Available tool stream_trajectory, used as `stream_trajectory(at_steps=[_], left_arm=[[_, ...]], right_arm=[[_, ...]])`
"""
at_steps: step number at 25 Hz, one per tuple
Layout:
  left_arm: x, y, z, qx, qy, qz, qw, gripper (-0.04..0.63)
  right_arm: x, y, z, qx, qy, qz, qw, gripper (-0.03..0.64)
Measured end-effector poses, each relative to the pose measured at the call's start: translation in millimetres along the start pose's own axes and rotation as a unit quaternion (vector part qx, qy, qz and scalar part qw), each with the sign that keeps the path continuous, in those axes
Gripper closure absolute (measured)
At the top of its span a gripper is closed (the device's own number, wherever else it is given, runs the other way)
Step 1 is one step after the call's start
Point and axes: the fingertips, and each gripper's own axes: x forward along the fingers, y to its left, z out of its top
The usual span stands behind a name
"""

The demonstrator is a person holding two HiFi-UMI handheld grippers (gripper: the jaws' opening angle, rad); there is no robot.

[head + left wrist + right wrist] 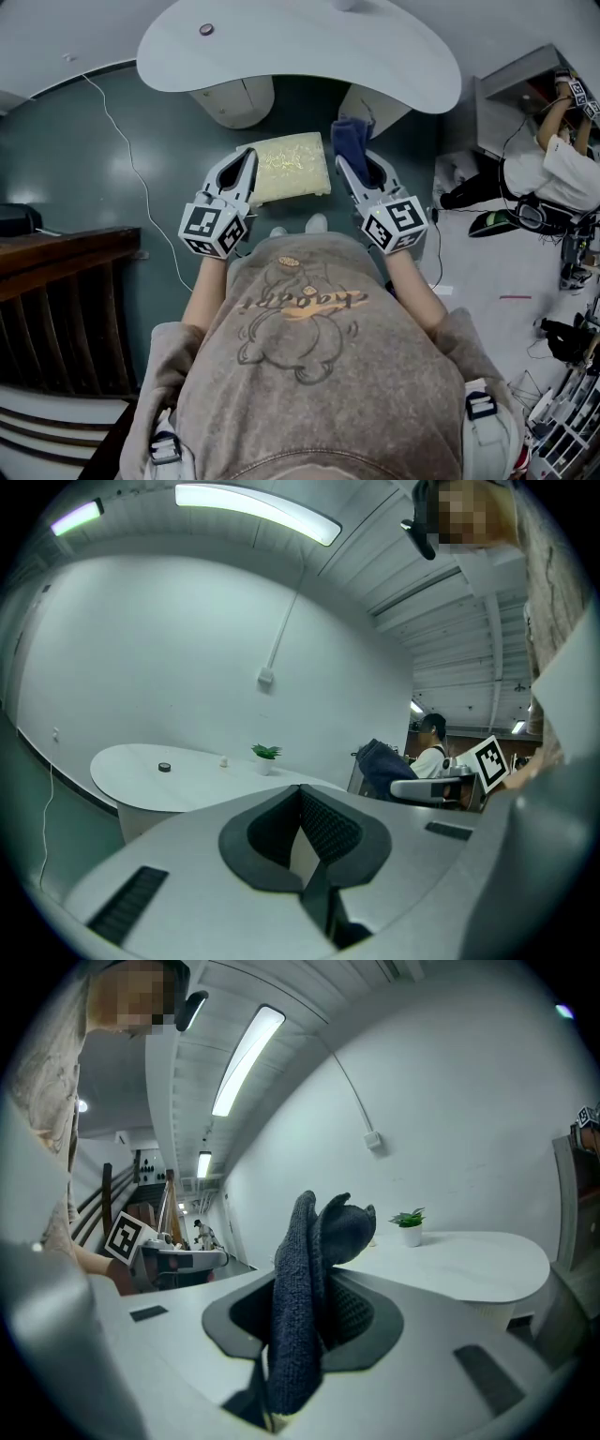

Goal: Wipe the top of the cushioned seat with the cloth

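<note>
The left claw (305, 808) is shut, its two dark pads pressed together with nothing held between them. The right claw (309, 1283) is clamped on a dark blue cloth (342, 1227), which stands upright out of the jaws in thick folds, its top flopping over toward 2 o'clock in the right gripper view.

In the head view the person stands over a pale yellow cushioned seat (286, 167) that sits on the dark green floor (112, 159) at 12 o'clock from the body, just past the toes of a pair of light shoes (317, 222). The seat lies between the two claws. The left claw is at its left edge, at about 11 o'clock. The right claw is at its right edge, at about 1 o'clock, with the cloth bunched by the seat's far right corner. Whether the cloth touches the seat cannot be told from there.

A white rounded desk (300, 52) spans the area beyond the seat at 12 o'clock. In the left gripper view a small potted plant (266, 753) stands on it near the wall. A thin white cable (122, 141) trails across the floor at 10 o'clock. Both claws are held side by side, well apart.
</note>
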Motion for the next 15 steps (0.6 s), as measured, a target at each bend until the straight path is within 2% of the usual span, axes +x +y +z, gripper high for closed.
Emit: stream_trajectory(at_steps=[15], left_arm=[[-2.4,-2.2,-2.2,-0.01,0.004,-0.008,0.9999,0.586]], right_arm=[[-9.6,3.1,-2.0,0.008,0.0,-0.009,1.0,0.502]])
